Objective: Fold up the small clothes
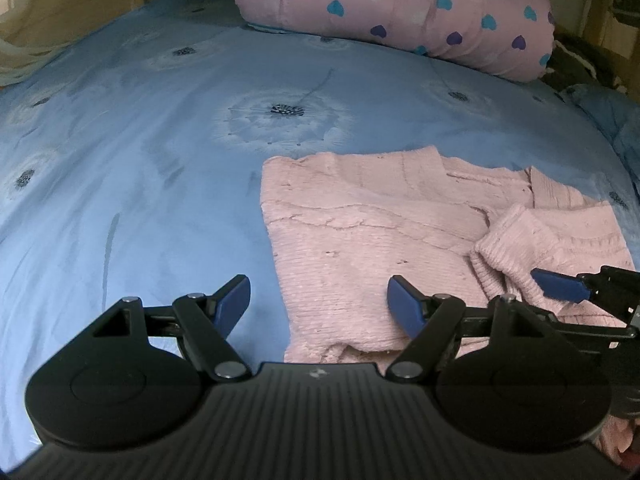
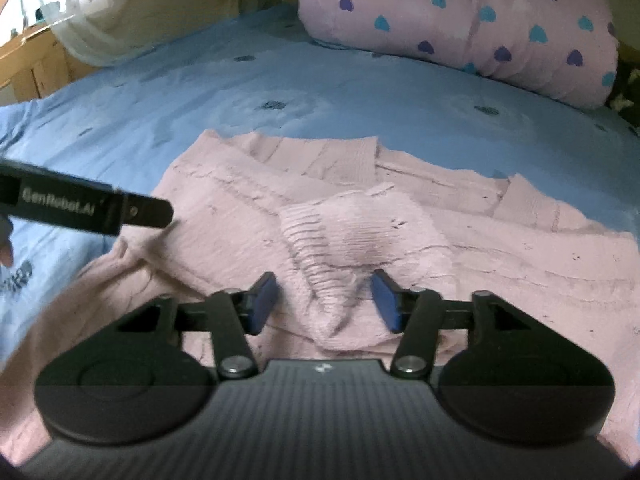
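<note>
Left wrist: sweater [image 1: 360, 240] edge borders open bedsheet [image 1: 140, 180] leftward.

I'm working in a home bedroom: a bed under a blue dandelion-print sheet [image 1: 160, 160], with a rolled pink heart-print quilt [image 1: 400, 8] at upper right.

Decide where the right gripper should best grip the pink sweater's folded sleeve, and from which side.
Probably the ribbed cuff of the sleeve: it lies raised on the sweater, its free end ahead of the right gripper. Come from above, the near side.
</note>
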Available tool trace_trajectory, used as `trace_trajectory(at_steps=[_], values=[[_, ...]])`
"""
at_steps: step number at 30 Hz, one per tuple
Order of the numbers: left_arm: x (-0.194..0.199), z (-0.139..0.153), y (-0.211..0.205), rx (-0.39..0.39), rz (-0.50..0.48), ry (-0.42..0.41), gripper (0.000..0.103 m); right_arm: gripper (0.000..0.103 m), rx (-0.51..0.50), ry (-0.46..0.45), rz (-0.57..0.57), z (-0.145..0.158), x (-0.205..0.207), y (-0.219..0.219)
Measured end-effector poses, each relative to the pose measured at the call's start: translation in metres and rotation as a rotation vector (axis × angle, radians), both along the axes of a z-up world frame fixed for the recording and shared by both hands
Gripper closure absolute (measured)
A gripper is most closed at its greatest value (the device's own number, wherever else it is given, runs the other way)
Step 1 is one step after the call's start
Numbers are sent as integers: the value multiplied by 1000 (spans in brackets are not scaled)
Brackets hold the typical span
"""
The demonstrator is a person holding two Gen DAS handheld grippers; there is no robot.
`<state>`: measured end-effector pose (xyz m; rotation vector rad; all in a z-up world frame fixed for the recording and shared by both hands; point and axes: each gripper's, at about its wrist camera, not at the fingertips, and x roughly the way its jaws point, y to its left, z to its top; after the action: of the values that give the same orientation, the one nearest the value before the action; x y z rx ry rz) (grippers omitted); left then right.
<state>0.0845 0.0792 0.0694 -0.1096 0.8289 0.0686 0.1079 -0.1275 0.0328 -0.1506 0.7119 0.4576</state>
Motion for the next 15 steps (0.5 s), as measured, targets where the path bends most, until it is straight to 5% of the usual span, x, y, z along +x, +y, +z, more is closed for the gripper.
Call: trace_trajectory(at_steps=[7,15], values=[[-1,4,-5,-7,-18,-52,23,81,-25,-30,-12,6,-2,5],[-4,12,-9,-38,-17,-124,23,84,146,-95,-152,62,14,-48]])
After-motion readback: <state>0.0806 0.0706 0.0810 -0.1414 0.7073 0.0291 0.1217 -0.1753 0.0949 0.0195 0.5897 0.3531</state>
